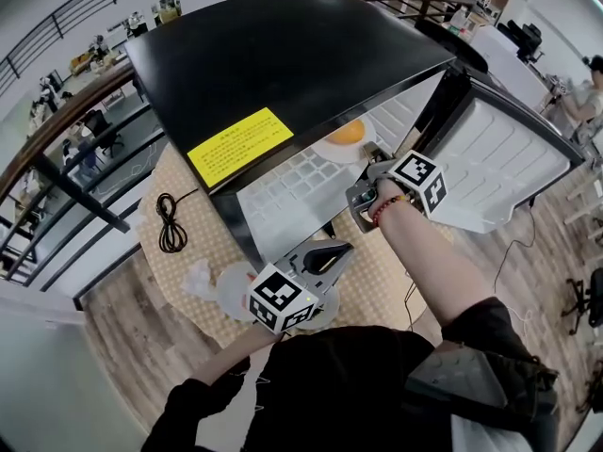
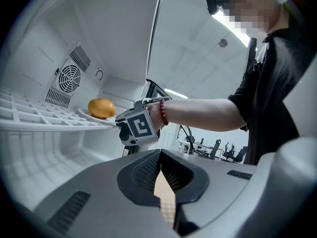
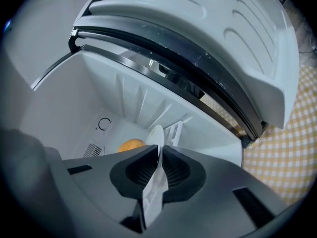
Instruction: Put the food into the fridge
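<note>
Clamping the plate's (image 3: pixel 155 133) near rim, the right gripper (image 3: pixel 159 152) reaches into the fridge (image 1: pixel 283 55); the orange (image 3: pixel 131 145) sits just beyond, farther in. The left gripper (image 2: pixel 161 155) hangs outside, jaws together, empty.

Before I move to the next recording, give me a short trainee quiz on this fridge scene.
1. True or false: the fridge door is closed.
2. What is the right gripper shut on? A) the plate carrying the orange fruit; B) a bottle; C) nothing.
3. Fill in: the left gripper has its jaws ___, with nothing between them.
Key: 1 false; 2 A; 3 together.
</note>
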The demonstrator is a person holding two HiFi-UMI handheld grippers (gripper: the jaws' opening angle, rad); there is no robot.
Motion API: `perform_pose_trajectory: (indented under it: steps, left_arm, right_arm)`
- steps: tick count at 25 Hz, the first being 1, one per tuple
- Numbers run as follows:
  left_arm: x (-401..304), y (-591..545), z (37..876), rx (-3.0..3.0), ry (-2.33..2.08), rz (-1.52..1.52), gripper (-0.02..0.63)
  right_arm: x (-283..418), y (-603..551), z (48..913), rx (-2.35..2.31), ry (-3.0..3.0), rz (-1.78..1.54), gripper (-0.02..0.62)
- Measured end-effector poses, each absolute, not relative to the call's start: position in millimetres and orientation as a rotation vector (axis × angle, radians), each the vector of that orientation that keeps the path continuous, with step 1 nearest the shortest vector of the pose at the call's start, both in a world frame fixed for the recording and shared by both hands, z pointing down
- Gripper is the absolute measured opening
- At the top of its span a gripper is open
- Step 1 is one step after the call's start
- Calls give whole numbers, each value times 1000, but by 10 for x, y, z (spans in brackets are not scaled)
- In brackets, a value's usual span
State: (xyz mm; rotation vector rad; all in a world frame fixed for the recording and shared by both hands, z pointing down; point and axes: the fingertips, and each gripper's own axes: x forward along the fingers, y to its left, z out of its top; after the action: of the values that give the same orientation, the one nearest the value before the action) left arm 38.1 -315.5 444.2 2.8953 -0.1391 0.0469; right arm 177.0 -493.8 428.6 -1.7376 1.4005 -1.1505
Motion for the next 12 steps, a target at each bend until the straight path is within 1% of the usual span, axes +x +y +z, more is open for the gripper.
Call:
perform_pose_trajectory:
  steps: [12]
  left_arm:
    - [333, -3119, 4461, 2888, -177, 39, 12]
  right_arm:
    - [1766, -5028, 4227, -1919, 1594, -1029, 51]
